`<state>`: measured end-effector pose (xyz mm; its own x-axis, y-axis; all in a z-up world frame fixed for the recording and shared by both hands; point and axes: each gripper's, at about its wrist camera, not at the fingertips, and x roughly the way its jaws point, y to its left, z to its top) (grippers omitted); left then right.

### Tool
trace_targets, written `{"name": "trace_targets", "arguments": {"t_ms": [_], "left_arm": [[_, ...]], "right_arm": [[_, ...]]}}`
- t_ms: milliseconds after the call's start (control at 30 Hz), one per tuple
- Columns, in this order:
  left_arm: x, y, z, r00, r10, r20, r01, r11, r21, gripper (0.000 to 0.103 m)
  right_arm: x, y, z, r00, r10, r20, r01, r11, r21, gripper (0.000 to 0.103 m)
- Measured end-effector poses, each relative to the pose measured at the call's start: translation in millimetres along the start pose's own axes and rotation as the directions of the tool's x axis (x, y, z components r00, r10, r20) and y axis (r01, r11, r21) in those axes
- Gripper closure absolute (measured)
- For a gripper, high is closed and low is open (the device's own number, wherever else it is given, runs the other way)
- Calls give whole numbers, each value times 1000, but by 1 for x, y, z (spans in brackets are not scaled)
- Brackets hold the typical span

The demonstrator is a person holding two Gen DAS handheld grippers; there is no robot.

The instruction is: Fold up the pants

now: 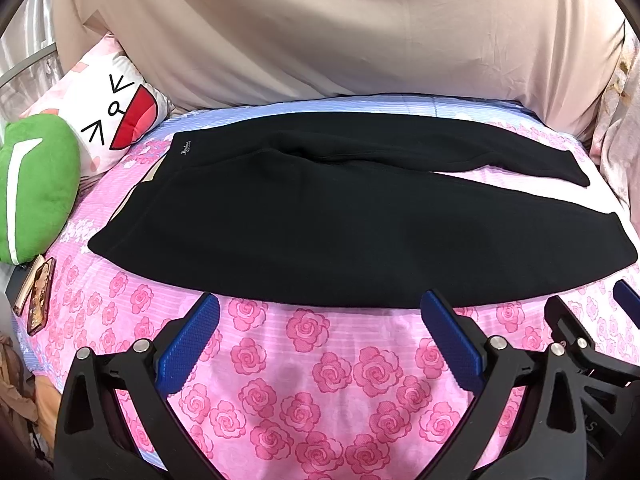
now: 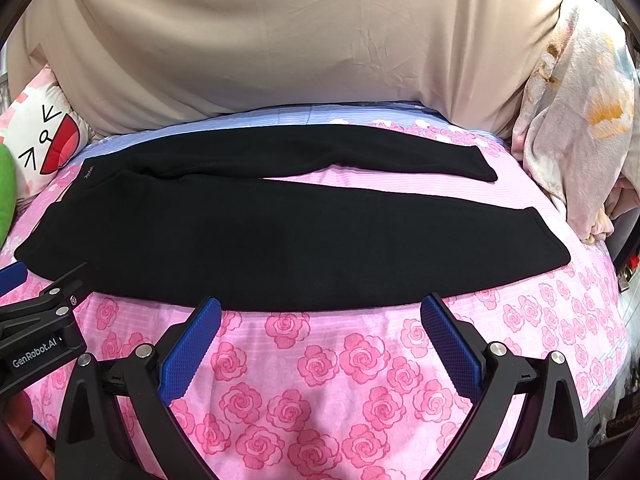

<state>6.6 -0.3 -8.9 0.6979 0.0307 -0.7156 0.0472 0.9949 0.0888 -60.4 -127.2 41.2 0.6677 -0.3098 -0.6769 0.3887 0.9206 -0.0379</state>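
We find the pants (image 1: 320, 216) flat on the bed (image 1: 320, 368), waist to the left, legs spread apart to the right. Left claw (image 1: 320, 332) and right claw (image 2: 320, 332) both stand wide and empty, just short of the near edge. We judge the cloth soft, thick, limp and light; take the near leg at waist corner and cuff

Black frames, ribbed blue fingers (image 1: 188, 344), silver screws (image 2: 497, 349)
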Motion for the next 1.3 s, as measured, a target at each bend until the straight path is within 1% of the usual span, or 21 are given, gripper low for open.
{"name": "trace_targets", "arguments": {"t_ms": [400, 467, 500, 533, 600, 633, 667, 700, 733, 800, 833, 900, 933, 967, 1000, 1033, 1100, 1133, 1200, 1267, 1300], "left_arm": [[11, 1, 4, 1000, -3, -16, 3, 1000, -2, 5], [18, 7, 8, 1000, -5, -21, 5, 1000, -14, 5], [21, 13, 11, 1000, -12, -27, 12, 1000, -25, 5], [26, 20, 14, 999, -27, -35, 25, 999, -42, 5], [40, 43, 24, 994, -75, -74, 67, 992, -103, 5], [46, 55, 29, 992, -97, -81, 85, 987, -138, 5], [52, 69, 35, 991, -111, -78, 96, 980, -172, 5], [57, 84, 42, 992, -108, -64, 94, 976, -199, 5], [61, 93, 47, 994, -94, -54, 80, 974, -212, 5], [70, 117, 64, 999, -42, -31, 33, 970, -241, 5], [74, 129, 74, 1000, -20, -16, 15, 966, -259, 5], [82, 147, 91, 1000, 21, 0, -20, 959, -282, 5], [88, 157, 101, 999, 44, 3, -42, 954, -297, 5], [91, 162, 109, 999, 46, 12, -40, 952, -304, 5], [98, 174, 122, 997, 76, 28, -64, 947, -315, 5], [102, 181, 130, 993, 114, 33, -97, 940, -327, 5], [115, 198, 151, 986, 156, 63, -127, 934, -335, 5], [123, 205, 161, 983, 179, 52, -151, 930, -336, 5], [144, 220, 179, 984, 179, 17, -162, 925, -342, 5], [170, 239, 194, 985, 171, -11, -163, 914, -371, 5], [180, 247, 199, 985, 171, -30, -169, 908, -384, 5]], "right_arm": [[11, 4, 5, 1000, 1, -10, -1, 1000, -8, 5], [16, -3, 10, 1000, 24, -13, -24, 1000, -2, 5], [21, -14, 16, 997, 67, -22, -67, 998, 19, 5], [25, -24, 22, 996, 90, -28, -88, 995, 39, 5], [43, -66, 42, 992, 123, -35, -118, 986, 116, 5], [51, -84, 51, 992, 122, -32, -116, 983, 143, 5], [63, -111, 63, 995, 102, -20, -97, 979, 181, 5], [72, -130, 72, 996, 86, -15, -82, 976, 203, 5], [89, -160, 87, 997, 74, -14, -68, 971, 228, 5], [121, -203, 114, 998, 53, -28, -45, 967, 251, 6], [136, -219, 126, 999, 36, -35, -26, 968, 251, 10], [170, -245, 149, 998, 27, -57, -12, 971, 240, 13], [184, -256, 158, 998, 21, -62, -6, 972, 234, 23], [200, -266, 167, 998, 3, -69, 13, 973, 232, 28], [212, -274, 172, 997, 9, -78, 10, 972, 235, 28], [232, -283, 181, 994, 49, -101, -23, 970, 240, 29], [257, -290, 189, 990, 58, -125, -26, 969, 245, 29], [271, -290, 194, 988, 63, -144, -28, 972, 233, 29], [291, -292, 199, 985, 56, -162, -18, 974, 226, 28], [313, -297, 206, 980, 83, -181, -38, 970, 239, 27], [322, -298, 209, 979, 79, -188, -32, 970, 241, 25]]}}
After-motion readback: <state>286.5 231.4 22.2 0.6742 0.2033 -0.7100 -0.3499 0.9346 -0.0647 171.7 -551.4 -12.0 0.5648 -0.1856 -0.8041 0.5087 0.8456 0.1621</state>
